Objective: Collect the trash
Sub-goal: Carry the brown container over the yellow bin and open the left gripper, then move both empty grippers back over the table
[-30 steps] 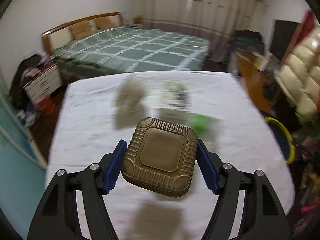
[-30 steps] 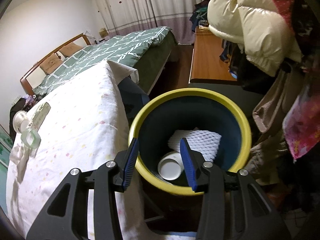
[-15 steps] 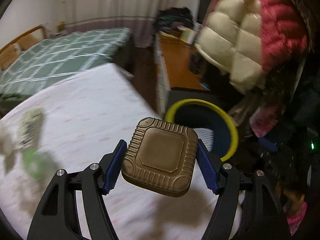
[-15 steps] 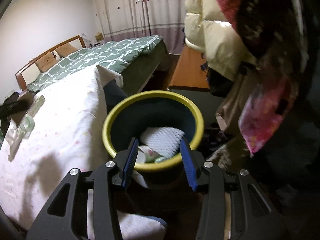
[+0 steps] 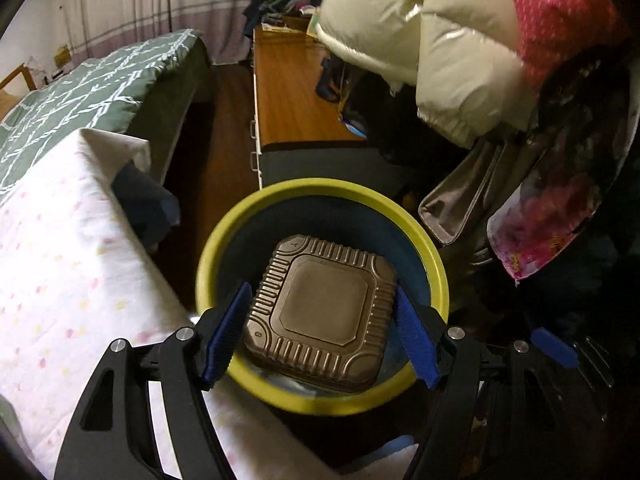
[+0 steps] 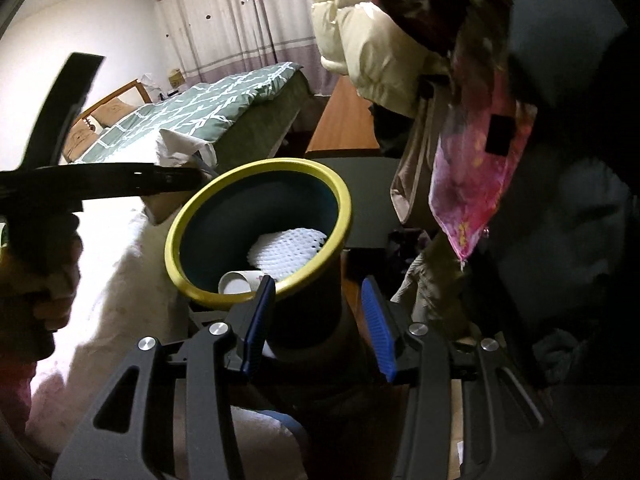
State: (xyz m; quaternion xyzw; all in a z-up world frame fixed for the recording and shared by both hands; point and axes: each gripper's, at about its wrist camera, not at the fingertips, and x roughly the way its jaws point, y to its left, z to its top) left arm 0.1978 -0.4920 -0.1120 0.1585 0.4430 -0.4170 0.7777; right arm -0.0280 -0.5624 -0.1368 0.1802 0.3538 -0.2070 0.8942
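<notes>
Opening now, your left gripper (image 5: 322, 338) has swung off the table (image 5: 68, 248) and sits over the yellow-rimmed bin (image 5: 434, 268). The brown ribbed container (image 5: 318, 310), clamped a second ago, is between the parting jaws with gaps at both pads, so it's dropping in. Right gripper (image 6: 318, 324) is partly open, empty, straddling the bin's outer wall. White foam netting (image 6: 286, 246) and a cup (image 6: 236, 282) already lie inside. One more piece collected.

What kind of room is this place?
Most likely a bedroom at home: a bed with a green patterned quilt, long curtains at the window, and padded jackets hanging near a wooden cabinet.
</notes>
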